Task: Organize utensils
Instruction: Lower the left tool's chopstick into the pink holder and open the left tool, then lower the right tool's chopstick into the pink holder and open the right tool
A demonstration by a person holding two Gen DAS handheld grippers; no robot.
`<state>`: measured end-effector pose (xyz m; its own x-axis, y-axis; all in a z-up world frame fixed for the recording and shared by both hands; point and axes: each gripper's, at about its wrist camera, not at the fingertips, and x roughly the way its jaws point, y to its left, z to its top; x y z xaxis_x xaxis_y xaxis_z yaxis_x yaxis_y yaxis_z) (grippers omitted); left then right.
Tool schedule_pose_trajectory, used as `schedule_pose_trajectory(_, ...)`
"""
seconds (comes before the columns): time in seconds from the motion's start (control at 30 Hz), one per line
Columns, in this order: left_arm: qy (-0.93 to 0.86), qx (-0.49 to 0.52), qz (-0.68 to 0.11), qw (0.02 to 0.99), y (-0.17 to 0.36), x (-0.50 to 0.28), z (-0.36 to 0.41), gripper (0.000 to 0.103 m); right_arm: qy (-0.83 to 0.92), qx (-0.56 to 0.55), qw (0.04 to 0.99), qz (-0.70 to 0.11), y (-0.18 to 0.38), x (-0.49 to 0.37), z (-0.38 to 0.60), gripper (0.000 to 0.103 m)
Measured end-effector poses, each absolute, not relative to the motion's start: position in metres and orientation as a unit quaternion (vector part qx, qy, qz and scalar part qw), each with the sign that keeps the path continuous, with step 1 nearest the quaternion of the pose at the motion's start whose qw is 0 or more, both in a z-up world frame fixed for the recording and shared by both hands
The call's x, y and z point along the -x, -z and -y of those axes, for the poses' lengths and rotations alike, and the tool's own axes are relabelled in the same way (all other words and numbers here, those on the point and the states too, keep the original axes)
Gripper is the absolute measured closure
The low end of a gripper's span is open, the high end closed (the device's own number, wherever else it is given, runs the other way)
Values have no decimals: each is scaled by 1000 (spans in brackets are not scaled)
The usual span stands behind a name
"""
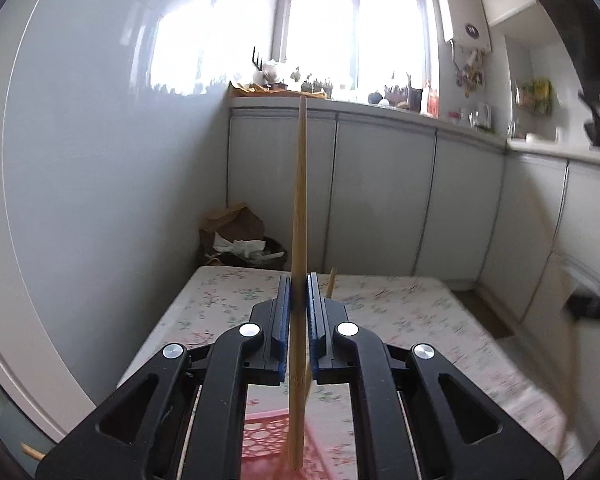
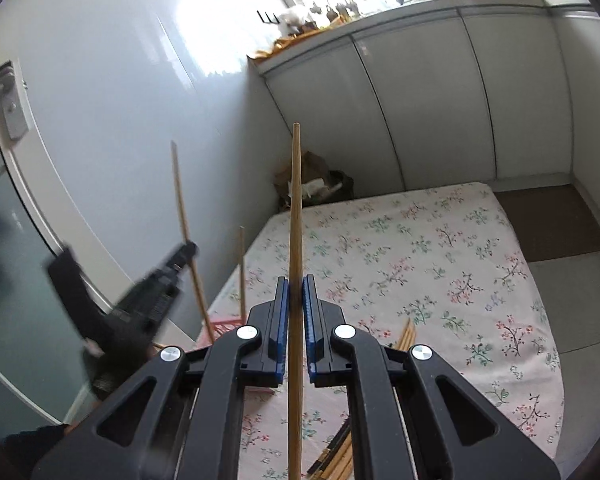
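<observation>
In the left wrist view my left gripper (image 1: pixel 299 280) is shut on a bamboo chopstick (image 1: pixel 300 200) that stands upright between the blue pads. Under it is a pink slotted basket (image 1: pixel 266 436), and a second chopstick (image 1: pixel 331 282) leans up from behind the right finger. My right gripper (image 2: pixel 296 280) is shut on another upright chopstick (image 2: pixel 295 208), above the floral tablecloth (image 2: pixel 440 248). In the right wrist view the left gripper (image 2: pixel 180 254) is a blur at the left with its chopstick (image 2: pixel 179 188). Beside it, one chopstick (image 2: pixel 242 272) stands in the pink basket (image 2: pixel 224 325).
Several chopsticks (image 2: pixel 406 334) lie loose on the cloth under my right gripper, more at the bottom edge (image 2: pixel 334 458). White cabinets (image 1: pixel 380 192) and a window counter lie beyond the table. A bin with paper (image 1: pixel 240 244) sits in the corner, and a glossy wall (image 1: pixel 120 160) is on the left.
</observation>
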<state>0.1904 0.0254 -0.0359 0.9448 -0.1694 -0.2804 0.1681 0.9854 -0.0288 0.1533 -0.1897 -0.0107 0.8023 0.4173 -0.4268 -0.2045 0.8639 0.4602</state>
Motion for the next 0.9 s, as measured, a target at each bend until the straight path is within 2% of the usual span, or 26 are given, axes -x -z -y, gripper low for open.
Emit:
schedule_pose_trajectory(0.5, 63, -23, -143, 988, 80, -190, -29, 96, -180, -225, 928, -237, 2, -136, 205, 96)
schedule_pose_trajectory(0.9, 70, -19, -180, 981, 75, -184, -32, 91, -181, -227, 927, -236, 3, -134, 209, 95)
